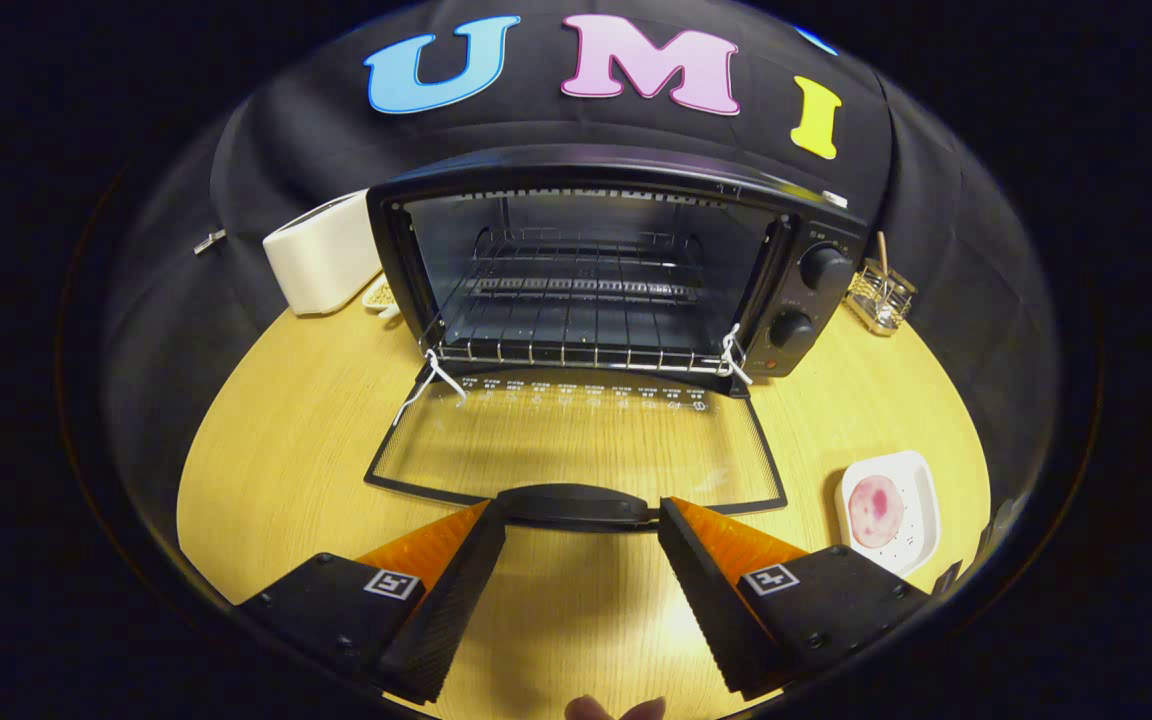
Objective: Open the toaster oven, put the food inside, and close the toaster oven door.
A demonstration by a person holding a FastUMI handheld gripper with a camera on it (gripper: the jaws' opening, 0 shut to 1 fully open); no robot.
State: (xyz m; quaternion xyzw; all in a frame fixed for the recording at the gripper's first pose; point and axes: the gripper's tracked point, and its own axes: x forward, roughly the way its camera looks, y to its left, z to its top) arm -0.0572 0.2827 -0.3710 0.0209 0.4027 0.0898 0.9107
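At the far left of the tabletop (pixel 296 450) a white toaster (pixel 321 255) stands against the booth's dark cloth wall, just beside the left wall of the toaster oven (pixel 596 265). A small pale object lies between the two, too hidden to identify.

The toaster oven sits at the far middle of the tabletop with its door fully down. Its dark cavity shows a wire rack (pixel 576 310) running across the lower part, the front rail of the rack tied by white cords at both corners. The glass door (pixel 576 440) lies flat on the tabletop, reaching toward the near side, and the wood grain shows through the glass. The door's dark handle (pixel 576 503) is at its near edge.

The hand-held gripper (pixel 581 520) is near the viewer with its fingers spread wide apart, holding nothing; the door handle lies between the two fingertips, close to both, with bare wood in the gap behind it.

On the oven's right panel are two round black knobs (pixel 811 295), one above the other. Right of the oven, at the far edge, stands a small wire holder (pixel 881 295). Nearer, just right of the right finger, a white dish (pixel 911 500) carries the food (pixel 876 510), a round pink piece, outside the oven.
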